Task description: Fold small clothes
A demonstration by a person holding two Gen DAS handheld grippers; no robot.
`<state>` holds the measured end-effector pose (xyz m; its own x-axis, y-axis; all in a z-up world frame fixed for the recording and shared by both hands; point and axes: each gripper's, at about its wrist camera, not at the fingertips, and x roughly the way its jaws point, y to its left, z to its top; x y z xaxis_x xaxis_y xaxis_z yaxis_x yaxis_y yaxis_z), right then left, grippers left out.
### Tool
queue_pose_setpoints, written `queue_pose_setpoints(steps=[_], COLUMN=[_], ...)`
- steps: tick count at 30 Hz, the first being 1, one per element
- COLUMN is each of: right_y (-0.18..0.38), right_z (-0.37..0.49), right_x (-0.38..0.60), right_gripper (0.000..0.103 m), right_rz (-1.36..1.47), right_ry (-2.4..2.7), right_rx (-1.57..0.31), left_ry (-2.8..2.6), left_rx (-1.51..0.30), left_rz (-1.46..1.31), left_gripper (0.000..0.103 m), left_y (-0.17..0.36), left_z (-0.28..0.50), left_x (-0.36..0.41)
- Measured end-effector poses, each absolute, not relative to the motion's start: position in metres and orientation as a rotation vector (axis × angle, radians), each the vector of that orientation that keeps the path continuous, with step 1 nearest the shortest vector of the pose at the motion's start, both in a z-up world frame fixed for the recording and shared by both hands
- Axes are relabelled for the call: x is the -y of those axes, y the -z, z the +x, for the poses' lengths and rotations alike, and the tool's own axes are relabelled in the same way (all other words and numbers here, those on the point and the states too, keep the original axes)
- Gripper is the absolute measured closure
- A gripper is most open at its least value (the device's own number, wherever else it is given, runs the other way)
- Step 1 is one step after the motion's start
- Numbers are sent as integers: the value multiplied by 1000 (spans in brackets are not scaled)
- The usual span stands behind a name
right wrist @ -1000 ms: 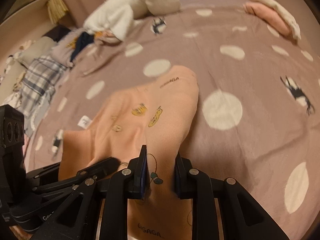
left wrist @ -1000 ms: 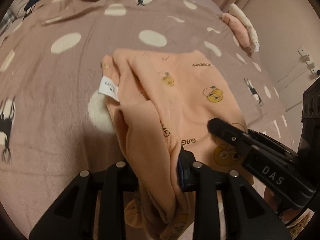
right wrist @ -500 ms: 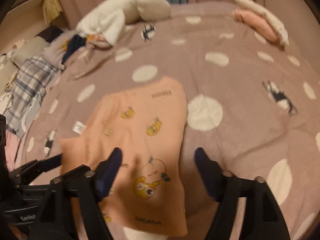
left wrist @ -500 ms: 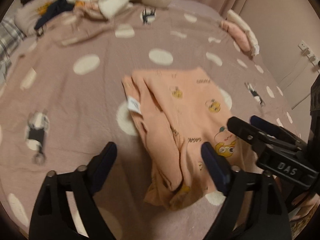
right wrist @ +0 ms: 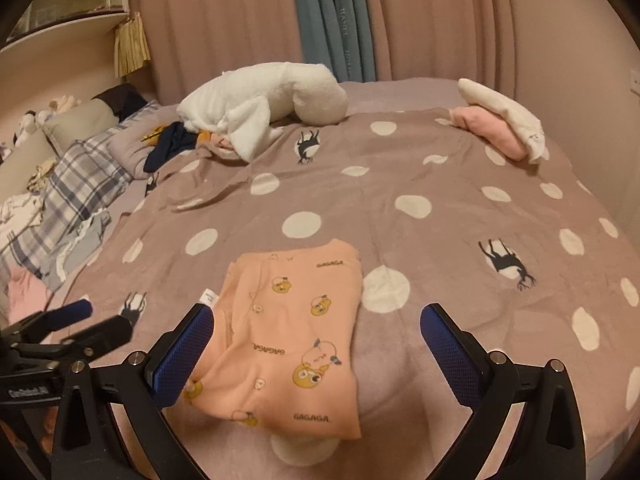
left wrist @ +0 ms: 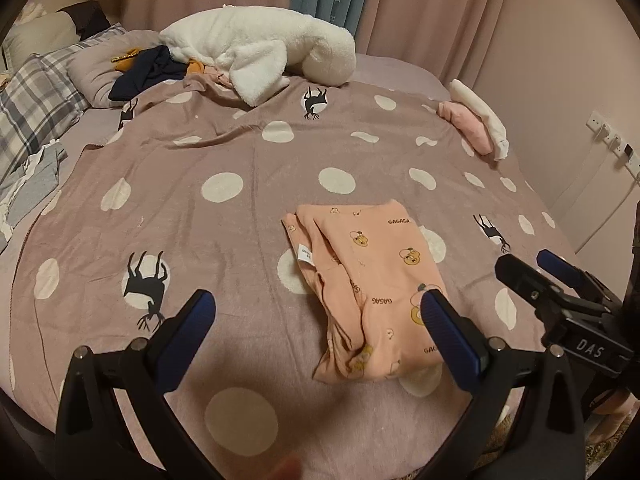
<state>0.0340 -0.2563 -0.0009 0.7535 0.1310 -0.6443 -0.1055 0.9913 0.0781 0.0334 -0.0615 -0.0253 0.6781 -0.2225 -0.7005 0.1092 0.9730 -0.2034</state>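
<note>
Now your left gripper (left wrist: 318, 316) and right gripper (right wrist: 316, 330) jaws are opening wide, empty, above the folded peach garment (right wrist: 290, 336) at lower centre.

Black fingers (left wrist: 176, 344) — blue pads, silver screws

One folded peach cartoon-print cotton garment (left wrist: 372, 288); one white fluffy plush blanket (left wrist: 260, 52); two folded pastel clothes (left wrist: 476, 124); two black two-finger grippers (left wrist: 316, 320).

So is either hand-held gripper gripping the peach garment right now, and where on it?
Neither. The left hand-held gripper and right hand-held gripper are opening, nothing between their jaws; the peach garment lies folded on the blanket.
</note>
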Motion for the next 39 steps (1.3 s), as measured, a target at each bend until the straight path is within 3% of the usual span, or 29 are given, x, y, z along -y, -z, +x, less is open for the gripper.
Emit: queue_pose_setpoints(steps=[39], right_y=[6], right_z=[17], right_x=[249], right_gripper=[1], right_rz=[19], right_ry=[-60], right_rx=[-730], left_ry=[219], left_rx=[-826], left_rz=[-101], left_gripper=[0], left_y=[29], left_z=[13], left_x=[70])
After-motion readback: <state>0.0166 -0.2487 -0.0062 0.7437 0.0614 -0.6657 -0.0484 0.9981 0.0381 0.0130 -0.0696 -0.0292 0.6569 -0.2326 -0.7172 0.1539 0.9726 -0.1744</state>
